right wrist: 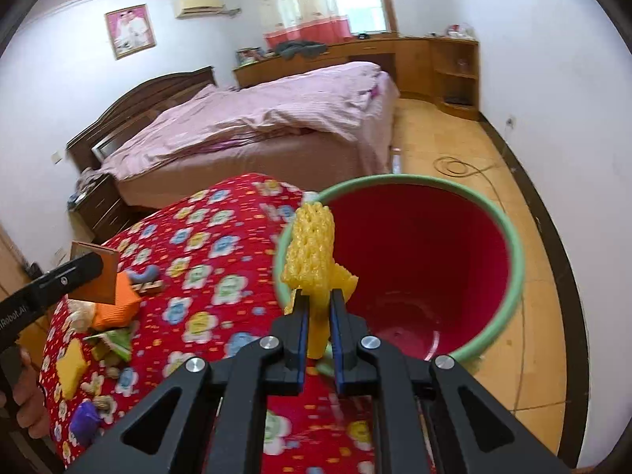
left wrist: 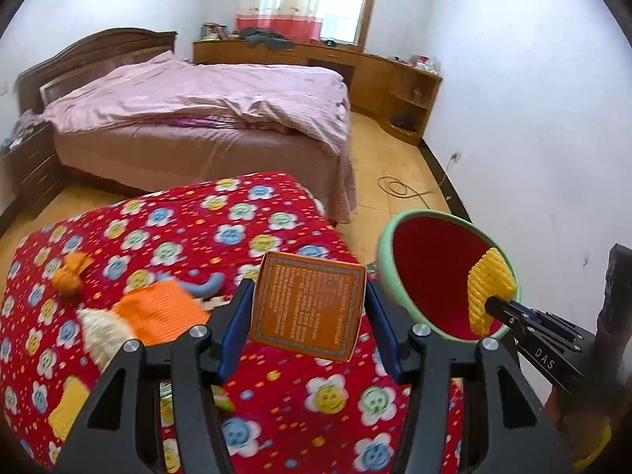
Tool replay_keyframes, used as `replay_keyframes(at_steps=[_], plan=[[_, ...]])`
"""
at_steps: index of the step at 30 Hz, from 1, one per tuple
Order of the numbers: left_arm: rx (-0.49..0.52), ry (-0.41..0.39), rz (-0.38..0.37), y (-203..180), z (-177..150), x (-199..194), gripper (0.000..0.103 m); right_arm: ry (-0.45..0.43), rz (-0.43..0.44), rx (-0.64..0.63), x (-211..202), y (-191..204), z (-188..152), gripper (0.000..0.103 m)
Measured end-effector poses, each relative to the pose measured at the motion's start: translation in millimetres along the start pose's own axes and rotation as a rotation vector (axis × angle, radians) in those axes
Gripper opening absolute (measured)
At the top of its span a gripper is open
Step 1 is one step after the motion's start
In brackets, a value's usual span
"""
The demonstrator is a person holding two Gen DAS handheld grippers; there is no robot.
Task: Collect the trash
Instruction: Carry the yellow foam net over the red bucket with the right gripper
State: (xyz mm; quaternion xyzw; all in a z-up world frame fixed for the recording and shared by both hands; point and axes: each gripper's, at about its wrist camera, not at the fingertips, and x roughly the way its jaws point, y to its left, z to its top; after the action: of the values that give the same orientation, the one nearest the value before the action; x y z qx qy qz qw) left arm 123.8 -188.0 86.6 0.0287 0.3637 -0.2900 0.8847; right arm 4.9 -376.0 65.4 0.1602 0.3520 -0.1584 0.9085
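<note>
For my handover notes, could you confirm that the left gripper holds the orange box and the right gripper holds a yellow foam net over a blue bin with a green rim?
Not quite: the bin is red inside, not blue, as the right wrist view shows. The rest stands: the left gripper holds the orange box, and the right gripper holds the yellow foam net over the green-rimmed bin.

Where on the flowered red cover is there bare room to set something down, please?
The far half of the red cover, towards the pink bed, is bare, as is the strip beside the red bin. The near left end is crowded around the orange cloth and scattered scraps.
</note>
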Motion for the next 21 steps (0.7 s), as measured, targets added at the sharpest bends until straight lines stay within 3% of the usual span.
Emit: replay_keyframes(at_steps=[9, 17, 21], plan=[[0.050, 0.036, -0.037, -40, 7, 38, 0.056, 0.020, -0.056, 0.072, 15, -51, 2, 0.013], [0.079, 0.054, -0.055, -63, 8, 61, 0.056, 0.031, -0.052, 0.115, 24, -72, 2, 0.016], [0.085, 0.063, -0.067, -71, 9, 70, 0.056, 0.016, -0.060, 0.104, 22, -76, 4, 0.026]])
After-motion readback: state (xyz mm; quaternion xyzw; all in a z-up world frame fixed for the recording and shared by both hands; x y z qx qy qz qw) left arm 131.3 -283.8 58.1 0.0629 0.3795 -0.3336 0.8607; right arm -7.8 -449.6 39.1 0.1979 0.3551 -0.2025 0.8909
